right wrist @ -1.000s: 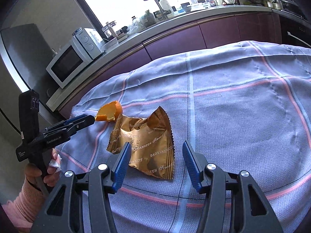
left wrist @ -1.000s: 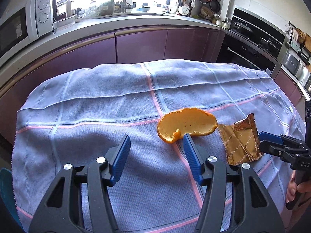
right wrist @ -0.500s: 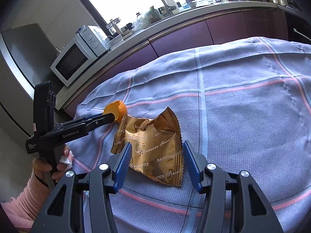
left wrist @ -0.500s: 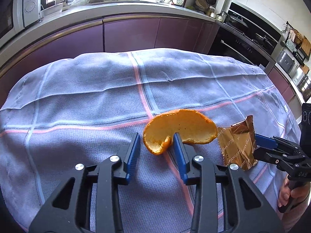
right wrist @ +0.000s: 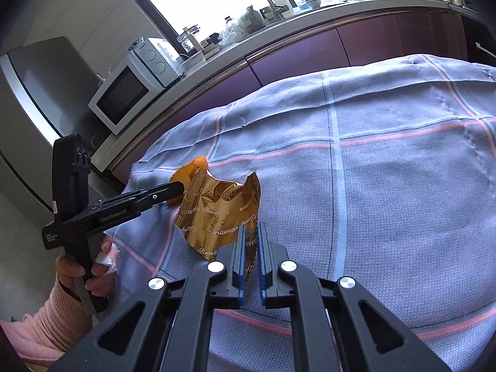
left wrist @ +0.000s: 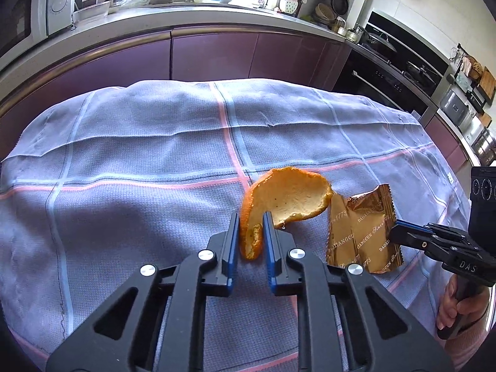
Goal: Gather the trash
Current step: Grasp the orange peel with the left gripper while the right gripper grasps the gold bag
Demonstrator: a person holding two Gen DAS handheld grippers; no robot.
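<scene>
Both hand-held grippers have closed since a second ago: the left hand-held gripper (left wrist: 251, 217) now pinches the near end of the orange peel (left wrist: 286, 200), and the right hand-held gripper (right wrist: 249, 232) clamps the near edge of the gold snack wrapper (right wrist: 217, 207). Peel and wrapper sit side by side, touching, over the right part of the checked cloth (left wrist: 139, 161) covering the surface, purple kitchen cabinets (left wrist: 214, 52) beyond.

Both grippers share one build — black plastic frames with triangular cut-outs, silver round screws and blue finger pads (left wrist: 232, 248). The left gripper (right wrist: 183, 189) carries white "GenRobot.AI" lettering; the right gripper (left wrist: 395, 232) shows "DAS". A pink sleeve covers the left wrist — one fingertip seems bandaged.
</scene>
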